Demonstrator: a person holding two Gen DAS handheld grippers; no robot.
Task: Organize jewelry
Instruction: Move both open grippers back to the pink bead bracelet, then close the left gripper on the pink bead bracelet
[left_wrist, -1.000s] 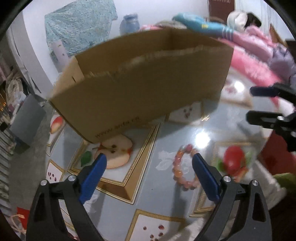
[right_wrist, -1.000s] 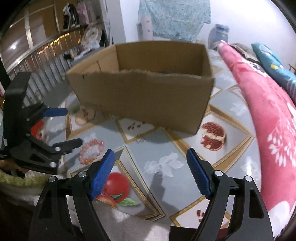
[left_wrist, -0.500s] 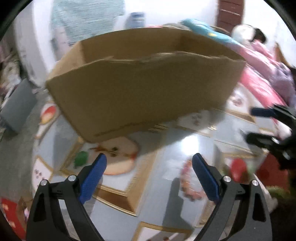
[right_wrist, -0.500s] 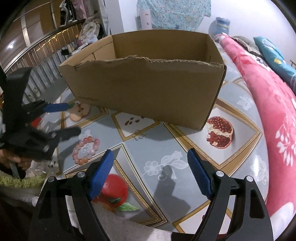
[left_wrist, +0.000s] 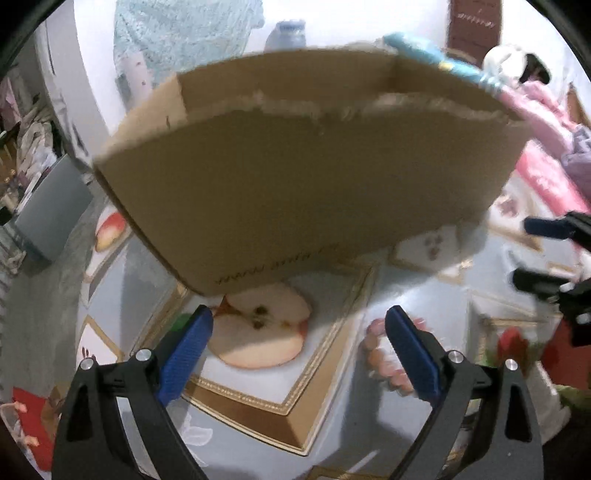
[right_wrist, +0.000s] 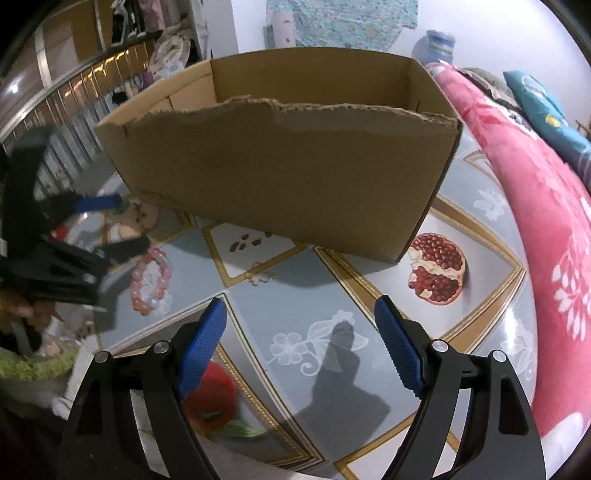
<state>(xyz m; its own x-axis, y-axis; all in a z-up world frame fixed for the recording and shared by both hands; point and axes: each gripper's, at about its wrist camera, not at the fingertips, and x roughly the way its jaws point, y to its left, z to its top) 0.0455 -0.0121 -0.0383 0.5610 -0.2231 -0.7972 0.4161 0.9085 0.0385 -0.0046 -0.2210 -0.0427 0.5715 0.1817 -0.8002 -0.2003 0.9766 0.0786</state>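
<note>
Both grippers' fingers spread; left gripper (left_wrist: 298, 325) over bracelet (right_wrist: 152, 277); cardboard box (right_wrist: 288, 162) beyond right gripper (right_wrist: 300, 328).

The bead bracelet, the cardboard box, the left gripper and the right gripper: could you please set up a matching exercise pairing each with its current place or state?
Things:
1. bead bracelet
2. cardboard box
3. left gripper
4. right gripper

Places or states:
A. open, over the flower pattern on the tablecloth
B. top open, with a torn front edge
C. open, over the apple picture, with the bracelet at its right finger
D. lying flat on the tablecloth, in front of the box

Pairs: 1-D, 2-B, 3-C, 4-A
</note>
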